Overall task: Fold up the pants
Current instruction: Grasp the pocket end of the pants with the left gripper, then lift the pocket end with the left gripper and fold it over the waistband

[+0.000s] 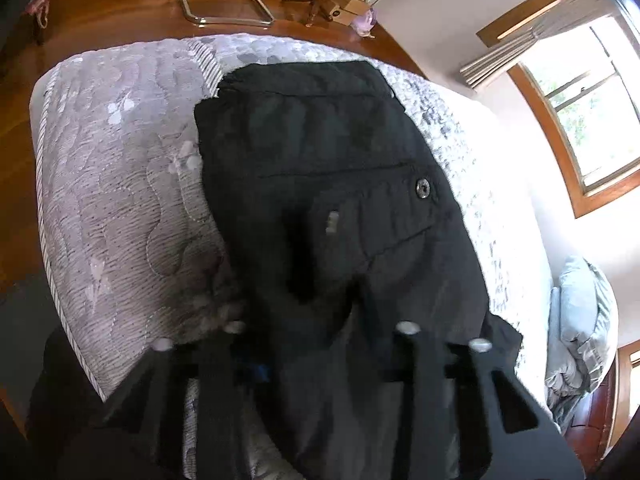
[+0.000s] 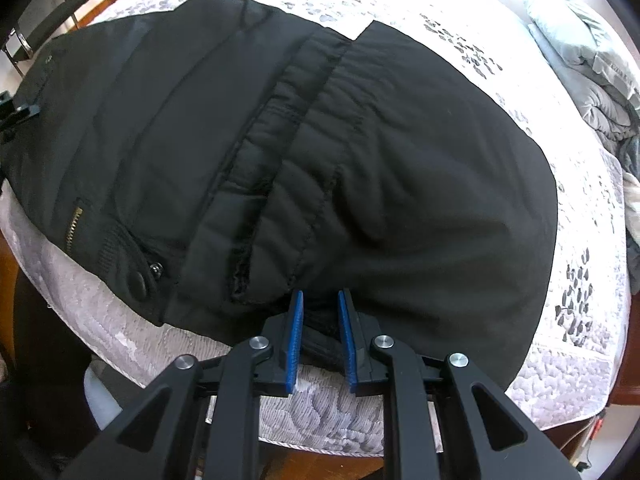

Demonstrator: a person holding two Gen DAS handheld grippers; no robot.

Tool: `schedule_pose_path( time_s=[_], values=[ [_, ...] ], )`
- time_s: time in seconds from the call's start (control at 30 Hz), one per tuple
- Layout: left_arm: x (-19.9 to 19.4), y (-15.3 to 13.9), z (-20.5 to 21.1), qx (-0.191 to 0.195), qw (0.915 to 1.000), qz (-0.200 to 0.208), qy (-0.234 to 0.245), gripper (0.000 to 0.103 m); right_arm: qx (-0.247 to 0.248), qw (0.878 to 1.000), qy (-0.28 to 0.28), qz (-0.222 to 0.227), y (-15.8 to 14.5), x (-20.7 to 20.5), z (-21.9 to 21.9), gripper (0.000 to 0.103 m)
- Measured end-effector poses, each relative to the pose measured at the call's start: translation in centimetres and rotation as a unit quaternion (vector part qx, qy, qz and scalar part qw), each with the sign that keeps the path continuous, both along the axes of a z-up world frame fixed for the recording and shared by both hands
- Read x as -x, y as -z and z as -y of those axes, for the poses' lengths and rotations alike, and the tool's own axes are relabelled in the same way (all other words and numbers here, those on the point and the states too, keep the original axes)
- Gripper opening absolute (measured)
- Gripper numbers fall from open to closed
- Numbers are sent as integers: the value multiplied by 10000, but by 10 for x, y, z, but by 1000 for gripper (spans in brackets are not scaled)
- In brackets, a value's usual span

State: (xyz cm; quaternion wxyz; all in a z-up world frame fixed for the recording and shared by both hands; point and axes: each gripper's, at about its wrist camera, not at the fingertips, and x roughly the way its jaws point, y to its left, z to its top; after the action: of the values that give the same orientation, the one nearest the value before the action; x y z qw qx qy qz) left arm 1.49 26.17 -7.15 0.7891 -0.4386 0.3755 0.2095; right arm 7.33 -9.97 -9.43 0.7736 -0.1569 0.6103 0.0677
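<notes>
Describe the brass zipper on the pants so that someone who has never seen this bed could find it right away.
On the quilted bed lie the black pants, seen from the right wrist. Follow their near edge to the left end, toward the round black button. Just above it the short zipper slants, the only gold, toothed thing on the dark cloth.

Blown-out window (image 1: pixel 592 112) glare — blurred, fisheye-warped edges

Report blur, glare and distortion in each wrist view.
Left wrist view: the left claw and nearby black pants are motion-blurred, the window blows out white, the bed edges bow. Right wrist view: sharp, the right claw crisp; the quilt washes out at the top.
</notes>
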Motion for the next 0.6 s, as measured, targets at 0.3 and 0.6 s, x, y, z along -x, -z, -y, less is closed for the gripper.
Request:
schedule_pose_path(
  time_s=[0.3,0.6],
  values=[
    [6,-7,-2,118,9995,276,67,11,-38,10000,49,32,2,4,-8,18],
    [6,-75,50,-872,9887,972,731,8,-660,9975,264,46,0,5,18,20]
  ],
)
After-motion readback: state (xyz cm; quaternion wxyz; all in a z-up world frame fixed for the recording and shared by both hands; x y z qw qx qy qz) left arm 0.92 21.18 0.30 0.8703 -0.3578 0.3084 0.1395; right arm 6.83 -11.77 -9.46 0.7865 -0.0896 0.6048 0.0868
